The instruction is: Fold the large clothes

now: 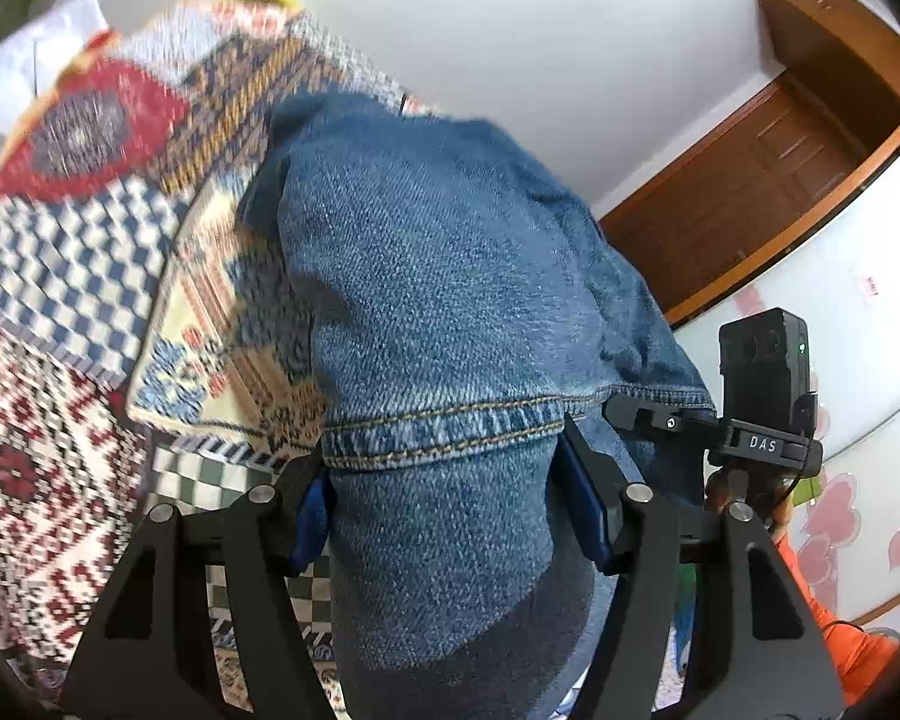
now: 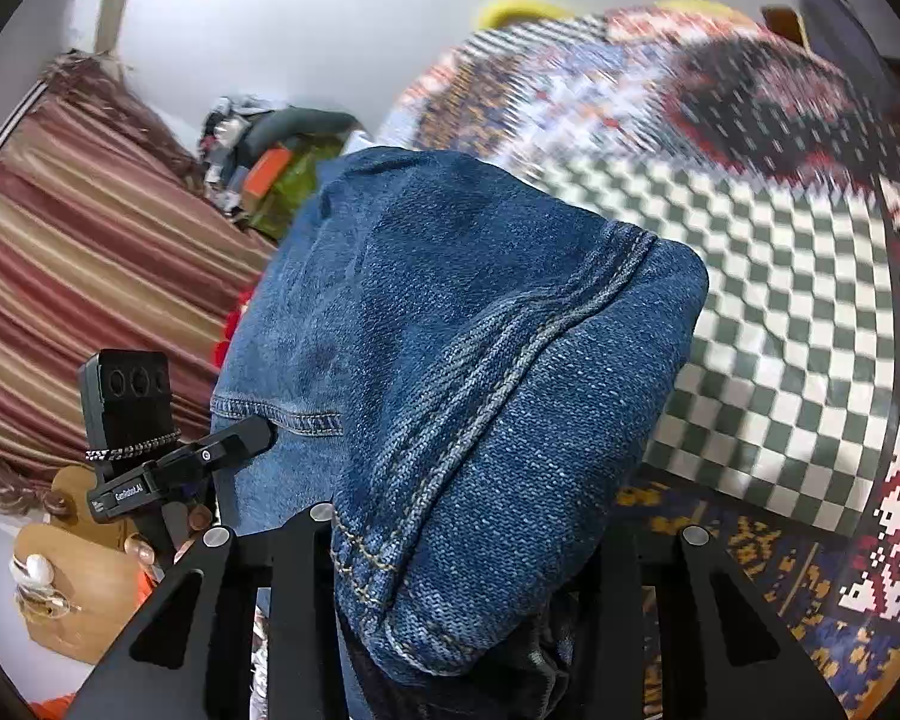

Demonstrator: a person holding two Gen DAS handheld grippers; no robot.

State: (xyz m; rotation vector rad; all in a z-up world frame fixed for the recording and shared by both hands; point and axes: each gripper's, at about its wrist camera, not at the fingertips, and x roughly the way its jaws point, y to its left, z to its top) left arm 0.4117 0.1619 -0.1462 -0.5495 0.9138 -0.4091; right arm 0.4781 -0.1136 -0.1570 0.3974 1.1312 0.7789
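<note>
A pair of blue denim jeans (image 1: 438, 276) hangs between my two grippers, lifted above a patterned bedspread (image 1: 60, 276). My left gripper (image 1: 444, 480) is shut on the jeans near a hem with orange stitching, and the cloth drapes over its fingers. My right gripper (image 2: 450, 546) is shut on the jeans (image 2: 450, 312) at a thick seam, and the denim covers its fingertips. The right gripper also shows in the left wrist view (image 1: 648, 414), and the left gripper in the right wrist view (image 2: 240, 441), each gripping the denim edge.
The bedspread (image 2: 780, 312) has checkered and red woven patches. A white pillow (image 1: 24, 60) lies at the far left. A wooden door (image 1: 768, 168) and a white cabinet with heart stickers (image 1: 858, 480) stand right. A striped curtain (image 2: 72, 252) and a clutter pile (image 2: 270, 162) are left.
</note>
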